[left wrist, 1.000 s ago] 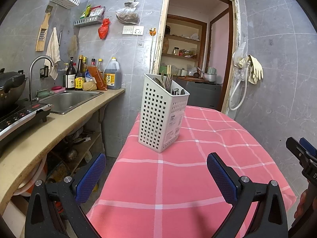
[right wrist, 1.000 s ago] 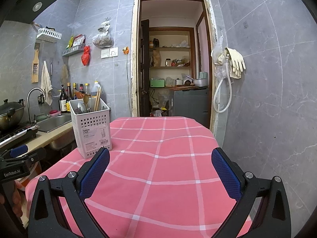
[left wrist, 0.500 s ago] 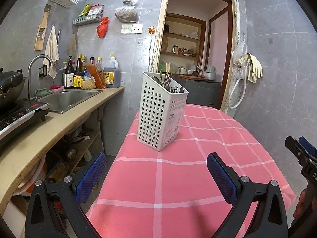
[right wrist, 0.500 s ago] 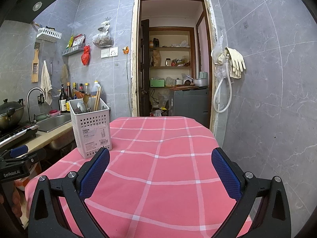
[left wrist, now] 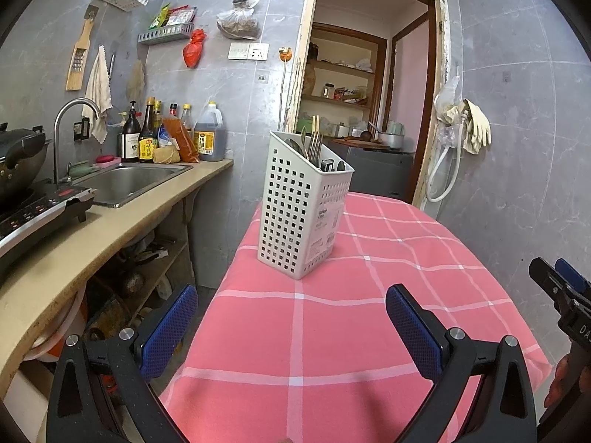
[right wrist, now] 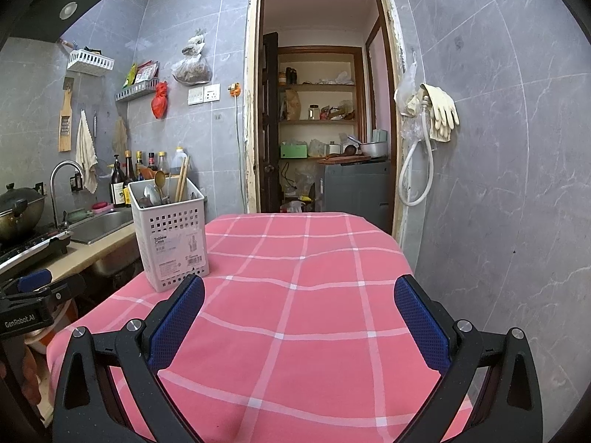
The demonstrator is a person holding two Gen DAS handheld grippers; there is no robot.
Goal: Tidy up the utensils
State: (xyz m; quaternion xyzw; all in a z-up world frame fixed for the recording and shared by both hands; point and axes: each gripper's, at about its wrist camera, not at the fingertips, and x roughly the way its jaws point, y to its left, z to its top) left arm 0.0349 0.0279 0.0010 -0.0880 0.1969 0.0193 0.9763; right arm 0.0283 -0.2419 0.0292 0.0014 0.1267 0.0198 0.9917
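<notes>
Centrally, pink checked tablecloth (right wrist: 295, 295) fills grey-tiled kitchen beside sink (left wrist: 125, 181).

Home kitchen: sink (left wrist: 127, 181), sauce bottles (left wrist: 147, 136), wok (left wrist: 18, 162) on stove, tiled walls

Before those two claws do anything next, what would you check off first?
1. Left claw open and holding nothing: ok.
2. Right claw open and holding nothing: ok.
3. White perforated plastic utensil holder upright on the pink checked tablecloth: ok.
4. Spoons and wooden chopsticks standing inside the holder: ok.
5. Loose utensils on the cloth: none in view.
6. Holder's compartments sorted: cannot tell.
</notes>
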